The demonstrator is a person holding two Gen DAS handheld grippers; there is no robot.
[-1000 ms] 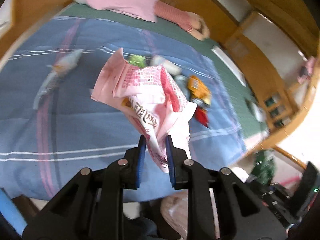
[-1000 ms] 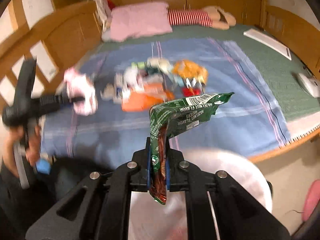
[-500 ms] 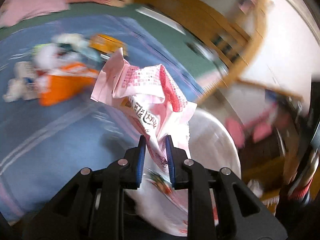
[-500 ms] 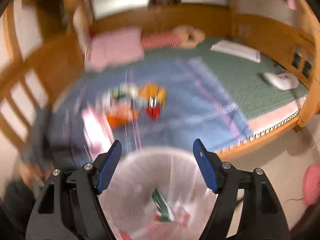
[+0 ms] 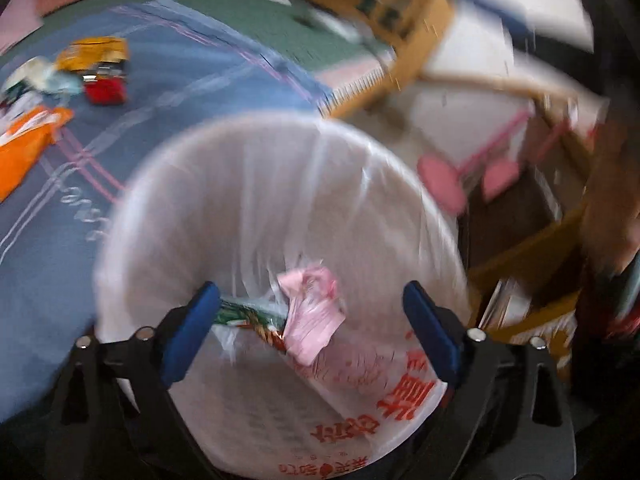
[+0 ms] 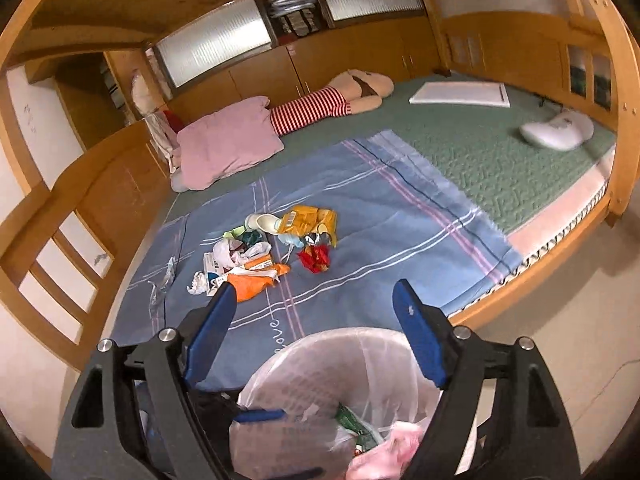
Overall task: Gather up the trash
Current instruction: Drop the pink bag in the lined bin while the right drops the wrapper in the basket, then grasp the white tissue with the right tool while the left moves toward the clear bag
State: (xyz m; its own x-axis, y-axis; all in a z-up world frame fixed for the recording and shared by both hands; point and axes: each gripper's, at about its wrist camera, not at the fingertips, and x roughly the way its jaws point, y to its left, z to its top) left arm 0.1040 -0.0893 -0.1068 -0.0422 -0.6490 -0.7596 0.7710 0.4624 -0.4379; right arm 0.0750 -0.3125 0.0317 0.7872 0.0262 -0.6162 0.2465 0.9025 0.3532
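Wooden bunk-style bed frame in warm honey pine, curved posts and slatted rail at the left. Green quilted mattress cover under a blue cotton sheet with pink and white stripes. Pale pink pillow near the headboard, beside a long plush doll in red-and-white stripes. Flat white board and white cushion toward the far right corner. Frosted glass panels above low wooden cabinet doors. Pale beige floor, white walls, soft even light.
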